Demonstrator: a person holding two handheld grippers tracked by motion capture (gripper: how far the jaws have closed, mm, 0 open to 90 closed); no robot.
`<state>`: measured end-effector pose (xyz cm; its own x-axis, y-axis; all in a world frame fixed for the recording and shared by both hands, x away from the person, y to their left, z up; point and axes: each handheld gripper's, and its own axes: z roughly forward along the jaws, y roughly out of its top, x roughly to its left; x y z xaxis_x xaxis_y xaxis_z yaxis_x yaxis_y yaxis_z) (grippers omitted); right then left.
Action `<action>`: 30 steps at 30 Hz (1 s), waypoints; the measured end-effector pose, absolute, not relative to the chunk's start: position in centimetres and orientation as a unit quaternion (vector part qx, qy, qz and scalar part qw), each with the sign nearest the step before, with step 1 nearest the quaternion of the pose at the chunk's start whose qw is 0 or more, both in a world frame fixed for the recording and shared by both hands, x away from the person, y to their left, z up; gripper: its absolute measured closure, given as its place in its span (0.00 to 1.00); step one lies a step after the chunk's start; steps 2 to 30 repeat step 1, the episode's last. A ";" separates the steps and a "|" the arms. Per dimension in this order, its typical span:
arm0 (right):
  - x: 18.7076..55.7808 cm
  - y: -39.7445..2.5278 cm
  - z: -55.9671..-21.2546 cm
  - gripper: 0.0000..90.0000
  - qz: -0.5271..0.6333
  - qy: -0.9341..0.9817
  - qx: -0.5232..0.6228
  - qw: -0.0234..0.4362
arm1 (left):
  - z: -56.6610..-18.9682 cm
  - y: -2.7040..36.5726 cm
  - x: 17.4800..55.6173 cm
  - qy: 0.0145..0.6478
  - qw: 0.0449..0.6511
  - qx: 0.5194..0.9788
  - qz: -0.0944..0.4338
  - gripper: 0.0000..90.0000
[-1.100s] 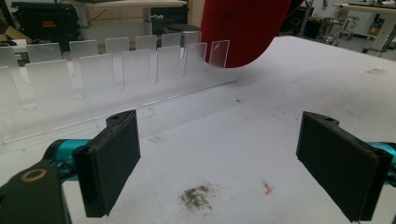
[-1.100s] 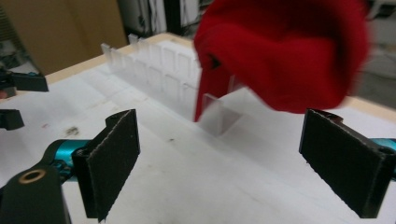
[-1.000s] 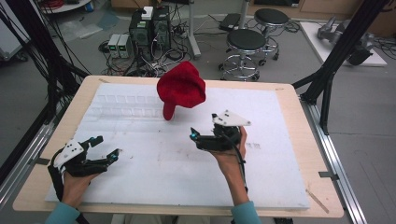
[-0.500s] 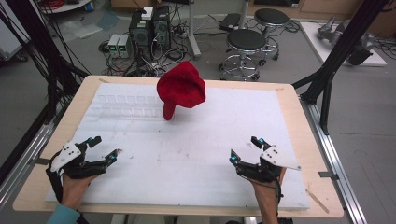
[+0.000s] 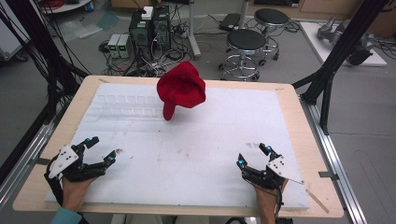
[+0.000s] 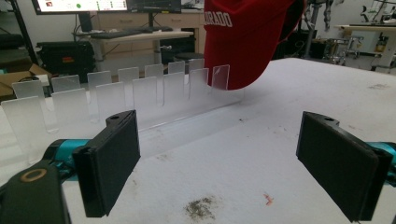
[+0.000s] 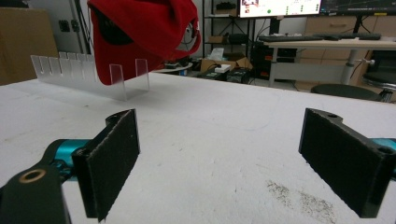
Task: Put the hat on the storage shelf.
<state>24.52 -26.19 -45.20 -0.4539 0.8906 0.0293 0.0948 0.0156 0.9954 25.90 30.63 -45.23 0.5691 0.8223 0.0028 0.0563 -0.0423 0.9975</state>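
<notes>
A red baseball cap (image 5: pixel 181 88) hangs on the right end of a clear acrylic slotted rack (image 5: pixel 126 105) at the far middle of the white board (image 5: pixel 196 154). My left gripper (image 5: pixel 102 149) rests open near the front left corner, with nothing between its jaws. Near the front right, my right gripper (image 5: pixel 253 155) is also open and holds nothing. In the left gripper view, the cap (image 6: pixel 247 37) and rack (image 6: pixel 116 93) stand far beyond the open gripper (image 6: pixel 217 163). The right gripper view shows the cap (image 7: pixel 144 32) on the rack (image 7: pixel 93 74), well ahead of that gripper (image 7: pixel 219 163).
The board lies on a wooden table (image 5: pixel 308 140) with black frame posts (image 5: pixel 334 70) at its sides. Stools (image 5: pixel 245 46) and computer boxes (image 5: pixel 149 28) stand on the floor behind it. Dirt specks mark the board near both grippers.
My right gripper has pulled back from the middle of the board near the cap to the front right edge. The cap stays on the rack. The left gripper has barely moved.
</notes>
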 end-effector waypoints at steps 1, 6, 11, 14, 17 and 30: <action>24.5 -26.2 -45.2 0.13 0.580 0.625 0.393 0.345 | -45.2 30.6 25.9 0.337 0.604 0.648 0.320 0.15; 24.5 -26.2 -45.2 0.13 0.580 0.625 0.393 0.345 | -45.2 30.6 25.9 0.337 0.604 0.648 0.320 0.15; 24.5 -26.2 -45.2 0.13 0.580 0.625 0.393 0.345 | -45.2 30.6 25.9 0.337 0.604 0.648 0.320 0.15; 24.5 -26.2 -45.2 0.13 0.580 0.625 0.393 0.345 | -45.2 30.6 25.9 0.337 0.604 0.648 0.320 0.15; 24.5 -26.2 -45.2 0.13 0.580 0.625 0.393 0.345 | -45.2 30.6 25.9 0.337 0.604 0.648 0.320 0.15; 24.5 -26.2 -45.2 0.13 0.580 0.625 0.393 0.345 | -45.2 30.6 25.9 0.337 0.604 0.648 0.320 0.15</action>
